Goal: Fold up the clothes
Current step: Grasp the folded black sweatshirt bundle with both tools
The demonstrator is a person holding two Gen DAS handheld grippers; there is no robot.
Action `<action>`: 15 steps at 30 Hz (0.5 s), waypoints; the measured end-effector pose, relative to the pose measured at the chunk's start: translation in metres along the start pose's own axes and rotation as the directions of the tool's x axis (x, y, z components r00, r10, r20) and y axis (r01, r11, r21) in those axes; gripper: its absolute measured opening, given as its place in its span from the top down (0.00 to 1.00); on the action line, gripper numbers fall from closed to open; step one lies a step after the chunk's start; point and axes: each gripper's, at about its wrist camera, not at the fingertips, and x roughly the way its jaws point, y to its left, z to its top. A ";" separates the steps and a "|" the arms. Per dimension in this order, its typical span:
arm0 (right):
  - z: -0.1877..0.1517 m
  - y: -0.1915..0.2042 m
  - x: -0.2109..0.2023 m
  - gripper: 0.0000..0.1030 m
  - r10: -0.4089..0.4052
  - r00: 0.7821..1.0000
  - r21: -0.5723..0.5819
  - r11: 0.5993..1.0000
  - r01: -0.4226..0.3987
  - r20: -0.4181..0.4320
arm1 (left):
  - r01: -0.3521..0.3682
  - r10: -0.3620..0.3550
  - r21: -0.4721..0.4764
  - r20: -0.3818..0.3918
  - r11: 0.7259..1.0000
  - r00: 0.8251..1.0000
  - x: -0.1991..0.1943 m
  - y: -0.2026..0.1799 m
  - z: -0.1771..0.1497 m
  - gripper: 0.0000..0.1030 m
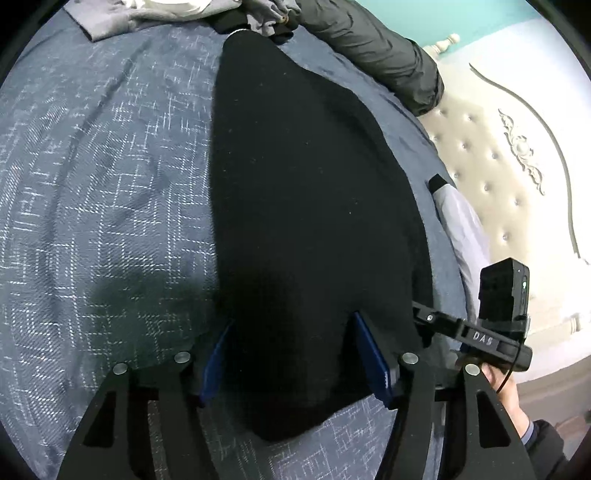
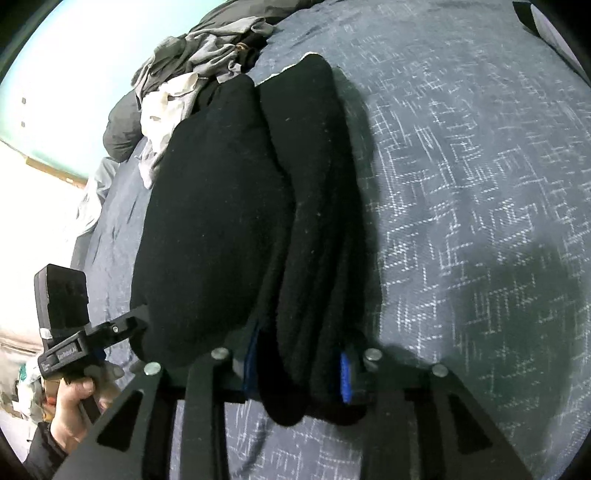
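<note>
Tufted headboard (image 1: pixel 491 155) w/ teal wall (image 1: pixel 491 11) behind.

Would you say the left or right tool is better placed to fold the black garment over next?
Probably right: the right tool already pinches the garment, while the left tool is open around it.

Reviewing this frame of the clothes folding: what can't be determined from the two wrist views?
- Left wrist view: the black garment shows no seams, so its type is unclear; whether the left tongs pinch it is hidden by cloth between the pads.
- Right wrist view: the right tongs have folds bunched between them; the grip is unclear.
- Both views: the clothes pile is cut off by the edge.
</note>
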 end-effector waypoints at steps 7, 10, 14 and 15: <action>-0.006 0.003 -0.009 0.74 -0.008 1.000 -0.013 1.000 0.008 0.026 | -0.019 0.019 0.016 0.009 1.000 1.000 -0.005 -0.006 -0.003 0.37; -0.007 0.006 -0.017 0.76 0.011 0.999 -0.014 1.000 -0.010 0.039 | -0.017 0.017 0.021 0.016 1.000 1.000 -0.007 -0.006 -0.005 0.38; -0.005 0.004 -0.011 0.70 0.014 1.000 0.000 1.000 -0.015 0.019 | -0.009 0.009 0.016 0.007 1.000 1.000 -0.004 -0.001 -0.005 0.38; -0.004 0.003 -0.009 0.68 0.015 1.000 0.008 1.000 -0.015 0.017 | -0.008 0.008 0.020 0.006 1.000 1.000 -0.003 -0.001 -0.005 0.37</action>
